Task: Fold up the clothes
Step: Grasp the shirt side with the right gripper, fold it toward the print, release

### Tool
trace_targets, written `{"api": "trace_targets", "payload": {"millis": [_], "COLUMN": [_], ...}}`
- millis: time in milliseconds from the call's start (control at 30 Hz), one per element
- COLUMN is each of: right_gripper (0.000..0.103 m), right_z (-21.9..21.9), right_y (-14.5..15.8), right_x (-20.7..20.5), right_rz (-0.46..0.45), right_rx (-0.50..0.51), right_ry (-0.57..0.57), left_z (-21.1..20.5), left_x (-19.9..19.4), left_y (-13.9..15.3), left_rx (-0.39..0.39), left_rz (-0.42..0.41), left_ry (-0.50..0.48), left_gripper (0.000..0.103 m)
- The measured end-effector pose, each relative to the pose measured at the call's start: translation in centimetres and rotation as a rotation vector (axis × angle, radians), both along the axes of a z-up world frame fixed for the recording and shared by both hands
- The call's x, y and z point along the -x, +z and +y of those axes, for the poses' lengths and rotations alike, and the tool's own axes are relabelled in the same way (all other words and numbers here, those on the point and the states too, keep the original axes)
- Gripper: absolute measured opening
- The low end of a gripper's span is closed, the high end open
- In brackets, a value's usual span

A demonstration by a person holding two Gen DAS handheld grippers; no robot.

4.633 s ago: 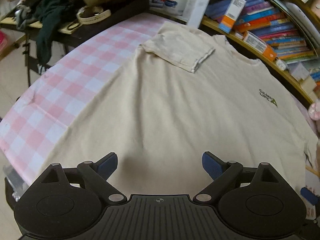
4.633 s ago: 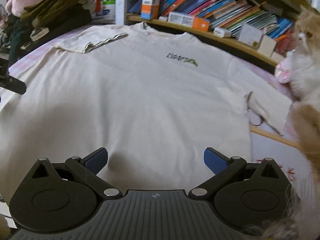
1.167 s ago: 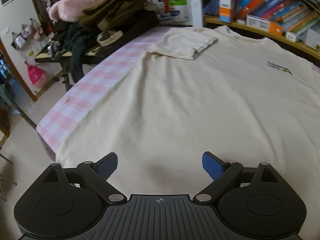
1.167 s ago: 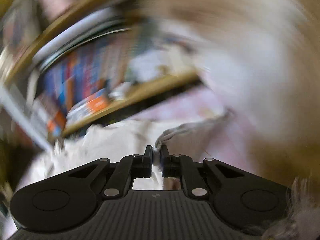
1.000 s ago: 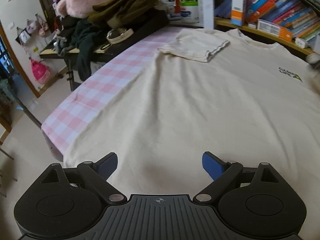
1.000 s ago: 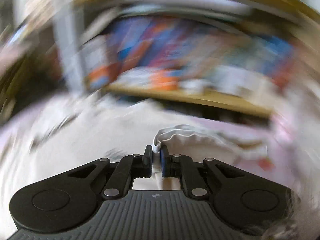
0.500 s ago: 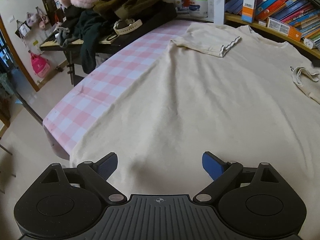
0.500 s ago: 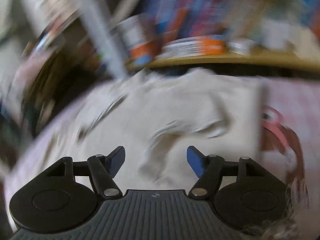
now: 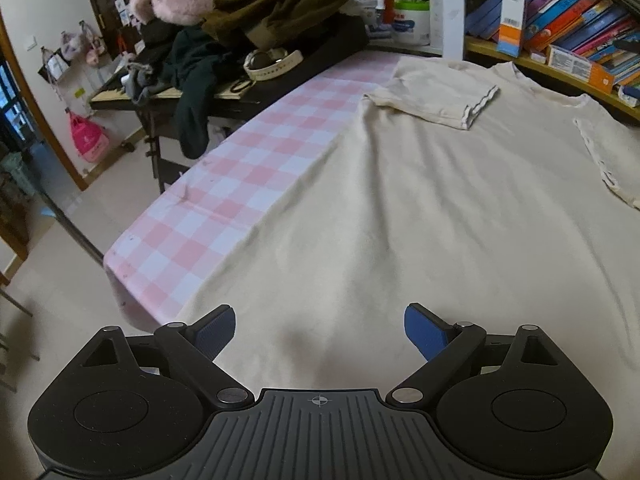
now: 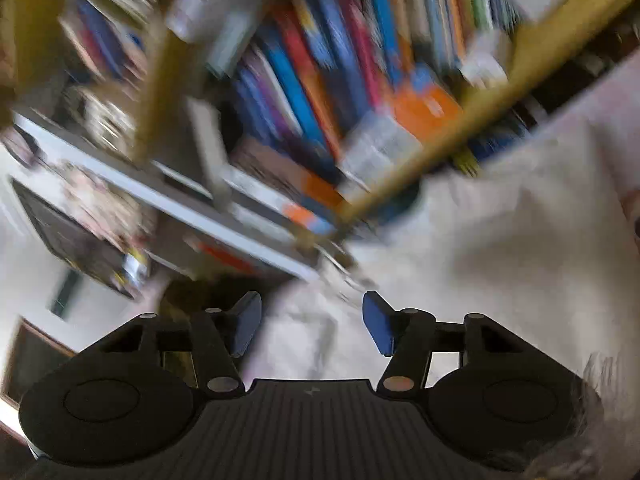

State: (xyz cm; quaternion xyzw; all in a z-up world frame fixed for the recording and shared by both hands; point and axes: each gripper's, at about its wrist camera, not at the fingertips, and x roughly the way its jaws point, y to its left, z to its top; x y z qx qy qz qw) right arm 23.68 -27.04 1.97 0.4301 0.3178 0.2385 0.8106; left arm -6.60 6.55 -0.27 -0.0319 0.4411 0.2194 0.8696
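Pink checked tablecloth (image 9: 224, 216), shelved books (image 9: 580, 36), heaped dark clothes (image 9: 276, 8), pink bag (image 9: 88, 140)

We see the right wrist view smeared: bookshelf (image 10: 304, 92) at twelve o'clock unreadable. The cream T-shirt (image 9: 420, 208) runs past the three o'clock edge.

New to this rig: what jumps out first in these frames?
A large cream cotton T-shirt fills the middle of the pink-and-white checked tablecloth, its near sleeve folded in on top. Behind it runs a wooden shelf of colourful books; at the far left sits a heap of dark clothes.
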Motion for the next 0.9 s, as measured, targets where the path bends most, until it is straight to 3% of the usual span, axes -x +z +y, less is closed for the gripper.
{"api": "trace_targets", "payload": {"millis": [133, 233, 400, 467, 533, 633, 767, 900], "right_gripper": [0.055, 0.051, 0.034, 0.017, 0.012, 0.011, 0.012, 0.013], "right_z": [-1.2, -1.2, -1.2, -1.5, -1.9, -2.6, -3.9, -5.2], "right_y": [-0.1, -0.4, -2.3, -3.2, -4.0, -4.5, -4.0, -3.2], "right_x": [2.4, 5.6, 11.3, 11.9, 12.2, 12.2, 11.5, 7.6], "right_rz": [0.037, 0.014, -0.039, -0.013, 0.010, 0.023, 0.012, 0.006], "right_rx": [0.234, 0.483, 0.772, 0.816, 0.855, 0.879, 0.800, 0.745], "right_ry": [-0.062, -0.071, -0.040, -0.014, 0.005, 0.014, 0.050, 0.050], "left_z": [-0.5, -1.6, -4.4, -5.4, -6.3, -7.3, -8.3, -9.0], "left_x": [-0.4, -0.9, -1.6, -1.7, -1.7, -1.5, -1.1, -0.5], "left_y": [-0.3, -0.5, -0.4, -0.3, -0.1, 0.2, 0.3, 0.3], "left_rx": [0.019, 0.030, 0.036, 0.036, 0.034, 0.030, 0.025, 0.011], "left_rz": [-0.002, 0.000, -0.008, -0.015, -0.023, -0.032, -0.032, -0.014], "left_ry": [0.002, -0.018, -0.074, -0.088, -0.098, -0.098, -0.084, -0.069], "left_gripper": [0.093, 0.094, 0.093, 0.094, 0.094, 0.094, 0.094, 0.094]}}
